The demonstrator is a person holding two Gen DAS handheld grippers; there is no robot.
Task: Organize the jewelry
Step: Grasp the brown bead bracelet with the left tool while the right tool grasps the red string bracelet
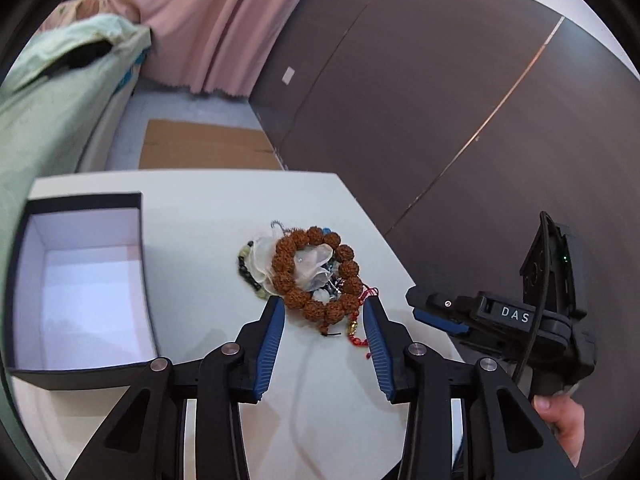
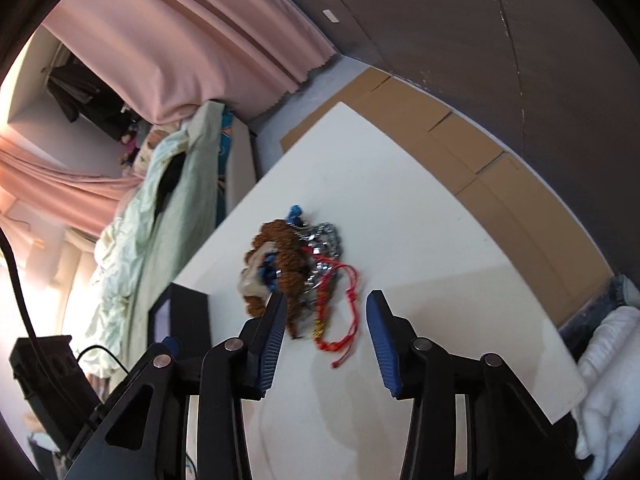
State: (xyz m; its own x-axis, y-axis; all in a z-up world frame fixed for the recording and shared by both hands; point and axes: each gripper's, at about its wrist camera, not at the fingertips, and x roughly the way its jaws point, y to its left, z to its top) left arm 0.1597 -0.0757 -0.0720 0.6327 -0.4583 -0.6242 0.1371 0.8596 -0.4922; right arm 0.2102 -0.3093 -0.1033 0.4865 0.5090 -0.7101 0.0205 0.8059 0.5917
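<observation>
A pile of jewelry lies on the white table (image 1: 192,240). On top is a brown bead bracelet (image 1: 346,268), over a white translucent flower piece (image 1: 316,260), dark and green beads (image 1: 246,268) and a red cord bracelet (image 1: 356,336). My left gripper (image 1: 324,312) is open, its fingertips on either side of the pile's near edge. An open black box (image 1: 84,280) with a white inside stands at the left. In the right wrist view the brown bracelet (image 2: 288,260), a silver chain (image 2: 324,240) and the red cord (image 2: 340,312) show. My right gripper (image 2: 326,308) is open just before the pile.
The right gripper's body (image 1: 512,316) sits off the table's right edge. A bed with green bedding (image 1: 52,112) stands at the left, pink curtains (image 1: 208,24) behind. Flat cardboard (image 1: 204,148) lies on the floor beyond the table. A dark wardrobe wall (image 1: 440,100) runs along the right.
</observation>
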